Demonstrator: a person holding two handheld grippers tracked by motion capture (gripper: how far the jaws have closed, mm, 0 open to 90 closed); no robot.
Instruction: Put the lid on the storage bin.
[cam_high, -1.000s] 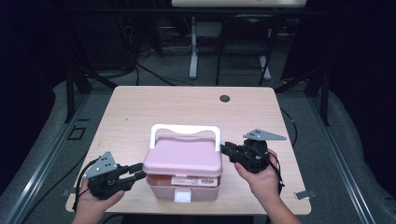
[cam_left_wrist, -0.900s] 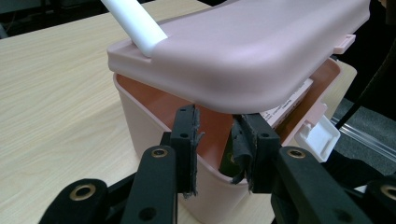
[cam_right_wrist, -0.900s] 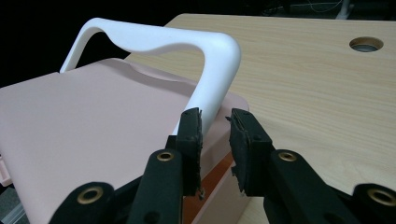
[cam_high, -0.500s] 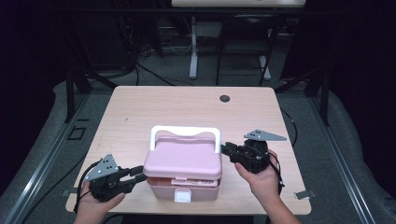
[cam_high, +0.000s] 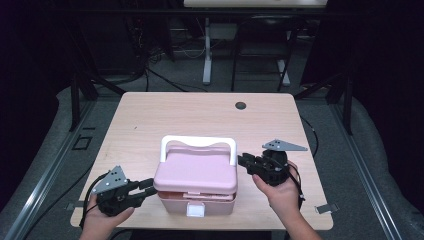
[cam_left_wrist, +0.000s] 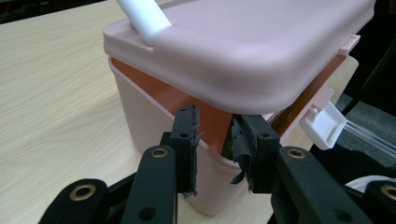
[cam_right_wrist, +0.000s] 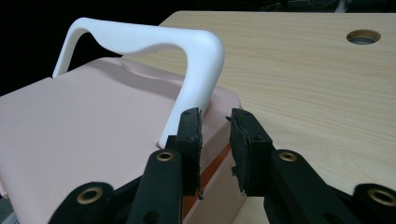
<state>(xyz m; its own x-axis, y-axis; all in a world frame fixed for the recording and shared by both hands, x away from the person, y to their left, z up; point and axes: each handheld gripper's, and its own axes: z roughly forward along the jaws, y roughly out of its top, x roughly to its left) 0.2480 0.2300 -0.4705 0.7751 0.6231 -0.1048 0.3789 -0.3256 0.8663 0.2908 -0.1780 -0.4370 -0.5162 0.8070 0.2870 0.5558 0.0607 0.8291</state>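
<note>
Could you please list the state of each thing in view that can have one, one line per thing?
Pink box: upright on the table.
Lid: raised slightly, a gap shows above the box's rim.
White handle: standing up.
White latch: undone, hanging loose.
Left gripper: jaws apart at the box's left corner, under the lid edge.
Right gripper: jaws apart at the box's right side.

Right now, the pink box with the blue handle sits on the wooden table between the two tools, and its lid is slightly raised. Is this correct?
Not quite: the handle is white, not blue, as the right gripper view shows. The rest holds: the pink box sits on the wooden table between the left tool and the right tool, with its lid slightly raised.
</note>
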